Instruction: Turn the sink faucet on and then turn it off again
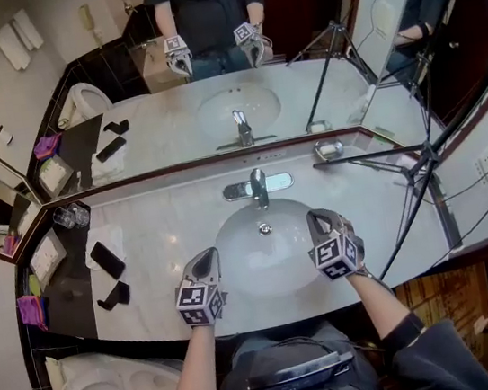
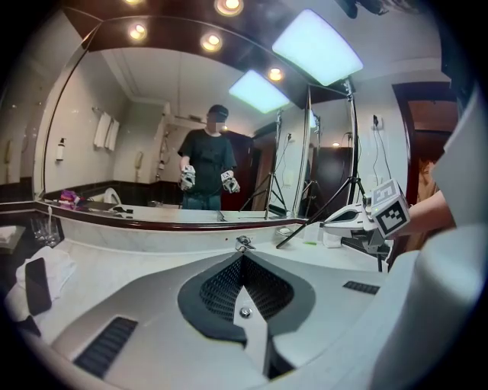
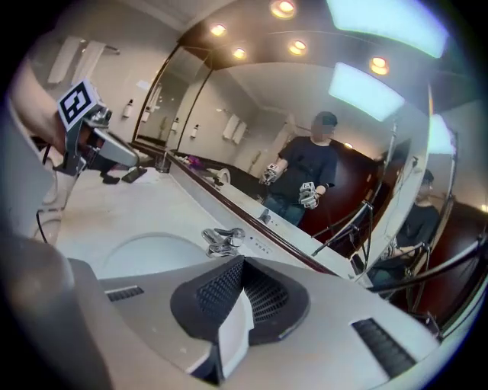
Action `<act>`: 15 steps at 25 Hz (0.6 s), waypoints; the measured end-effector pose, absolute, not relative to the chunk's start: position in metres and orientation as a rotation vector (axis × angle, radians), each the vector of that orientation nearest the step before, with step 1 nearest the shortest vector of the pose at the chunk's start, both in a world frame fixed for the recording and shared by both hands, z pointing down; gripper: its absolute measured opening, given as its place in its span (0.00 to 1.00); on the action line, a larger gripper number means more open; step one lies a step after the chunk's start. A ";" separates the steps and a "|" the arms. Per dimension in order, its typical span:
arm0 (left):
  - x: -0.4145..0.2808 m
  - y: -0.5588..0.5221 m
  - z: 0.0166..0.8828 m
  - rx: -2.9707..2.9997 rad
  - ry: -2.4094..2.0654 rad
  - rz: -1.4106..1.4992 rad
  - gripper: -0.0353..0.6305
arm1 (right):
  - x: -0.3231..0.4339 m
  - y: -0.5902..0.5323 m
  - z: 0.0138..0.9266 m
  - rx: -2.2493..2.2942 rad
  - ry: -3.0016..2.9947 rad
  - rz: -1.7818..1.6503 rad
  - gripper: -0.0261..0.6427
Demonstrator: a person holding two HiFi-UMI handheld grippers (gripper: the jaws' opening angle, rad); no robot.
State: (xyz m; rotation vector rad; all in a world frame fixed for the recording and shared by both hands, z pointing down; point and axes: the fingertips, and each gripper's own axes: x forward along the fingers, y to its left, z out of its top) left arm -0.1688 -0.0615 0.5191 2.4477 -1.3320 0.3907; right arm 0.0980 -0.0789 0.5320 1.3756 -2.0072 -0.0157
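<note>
Now the grey left tool (image 1: pixel 206 259) and the grey right tool (image 1: pixel 318 217) are hovering over the near half of the oval white sink basin (image 1: pixel 238 277), one on each side. Both are keeping their jaws pressed together, pinching nothing. The chrome single-lever faucet (image 1: pixel 259 186) is standing clear of them at the basin's far edge, on the pale marble table (image 1: pixel 162 224) beneath the wall mirror (image 1: pixel 296 54).
</note>
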 end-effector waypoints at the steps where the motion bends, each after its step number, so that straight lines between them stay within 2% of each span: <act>1: -0.169 -0.061 0.517 2.448 -1.334 0.391 0.05 | 0.106 -0.074 0.528 1.409 -2.027 0.031 0.07; 7: -0.167 -0.057 0.513 2.446 -1.332 0.388 0.05 | 0.148 -0.048 0.516 1.586 -2.127 0.293 0.07; 15: -0.164 -0.043 0.520 2.418 -1.308 0.364 0.05 | 0.183 -0.012 0.544 1.712 -2.097 0.507 0.07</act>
